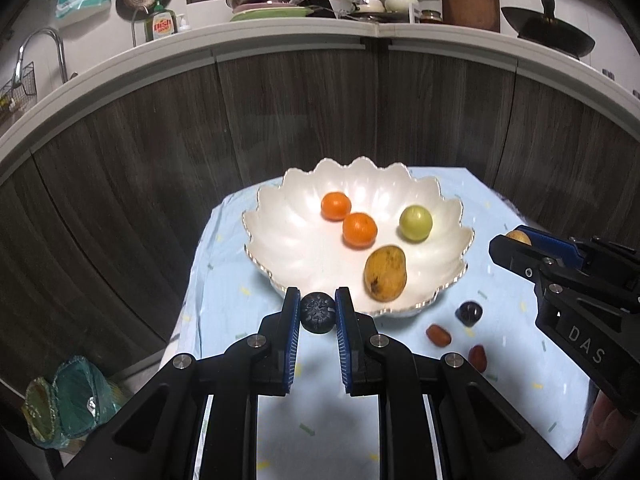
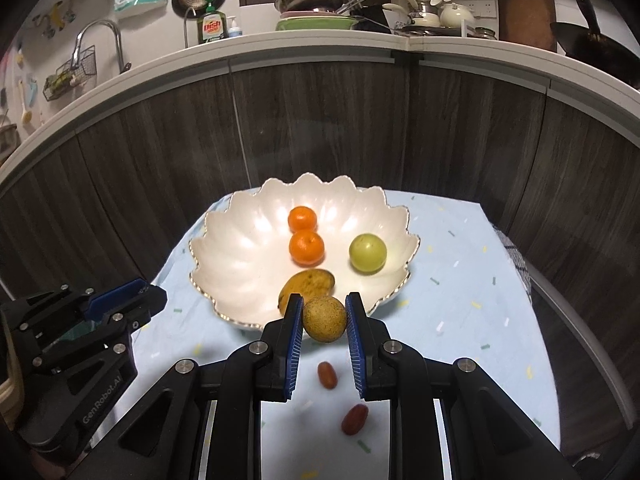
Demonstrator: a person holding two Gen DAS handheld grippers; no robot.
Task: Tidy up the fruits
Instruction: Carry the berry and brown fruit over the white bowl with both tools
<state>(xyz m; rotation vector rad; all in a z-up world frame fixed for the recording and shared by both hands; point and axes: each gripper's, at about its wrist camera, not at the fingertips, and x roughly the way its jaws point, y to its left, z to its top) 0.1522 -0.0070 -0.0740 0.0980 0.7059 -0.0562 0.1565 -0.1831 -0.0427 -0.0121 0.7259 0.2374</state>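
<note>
Left hand-held gripper (image 1: 317, 312) pinching dark fruit (image 1: 317, 313); right (image 2: 324, 318), "GenRobot.AI", pinching yellow fruit (image 2: 324, 319).

A small table (image 1: 540, 392) draped in a pale blue cloth (image 2: 460, 280) with scattered confetti marks carries a white scalloped bowl (image 1: 280, 240) at the frame's centre, and at lower right a dark plum (image 1: 470, 313) and two small reddish oval fruits (image 1: 438, 335) lie on the cloth.

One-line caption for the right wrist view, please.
Right gripper shut on a round speckled yellow-brown fruit before the white scalloped bowl holding two oranges, a green fruit and a mango.
</note>
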